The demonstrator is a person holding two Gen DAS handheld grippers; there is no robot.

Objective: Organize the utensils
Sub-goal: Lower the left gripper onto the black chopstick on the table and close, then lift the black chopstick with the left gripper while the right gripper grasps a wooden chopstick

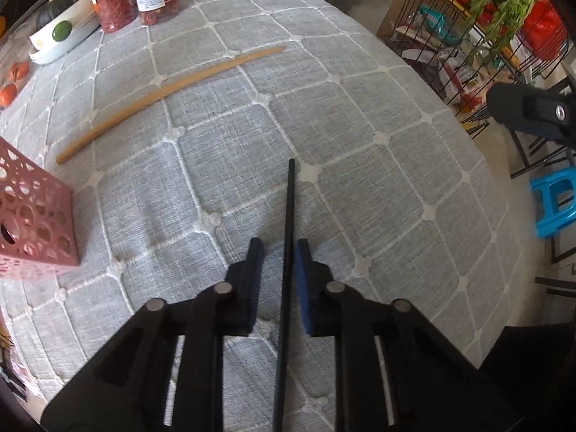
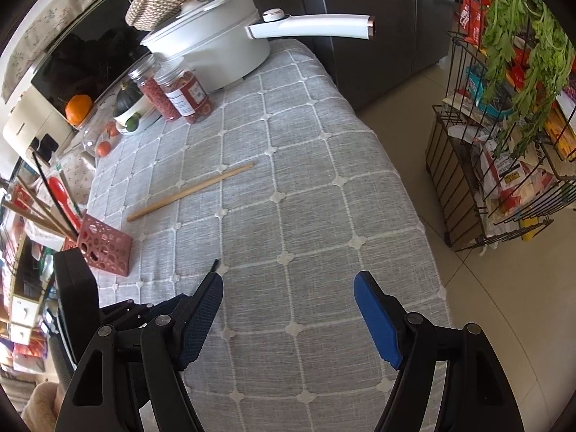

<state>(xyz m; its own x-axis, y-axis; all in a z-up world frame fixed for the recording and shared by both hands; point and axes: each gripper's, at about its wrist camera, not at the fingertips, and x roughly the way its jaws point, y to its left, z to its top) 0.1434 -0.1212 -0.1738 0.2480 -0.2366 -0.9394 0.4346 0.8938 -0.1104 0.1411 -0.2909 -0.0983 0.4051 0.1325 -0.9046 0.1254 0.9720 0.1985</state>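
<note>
Holding my left gripper (image 1: pixel 279 252) over the black chopstick (image 1: pixel 288 248), I have its jaws pulled in close around the stick, which lies on the gray tablecloth (image 1: pixel 360 126) and runs straight away from me. I can see the stick right up against my right-side pad, but a thin gap shows by the other pad, so I think the pinch is not tight yet. I should squeeze until both pads press the stick, then lift it slowly so it does not slip or swing. My right gripper (image 2: pixel 288 288) hangs near with its jaws spread wide and nothing between them. The pink holder (image 1: pixel 34 212) stands to my left, with other sticks in it, so that is where this one should go. The wooden chopstick (image 1: pixel 169 88) waits farther off.
</note>
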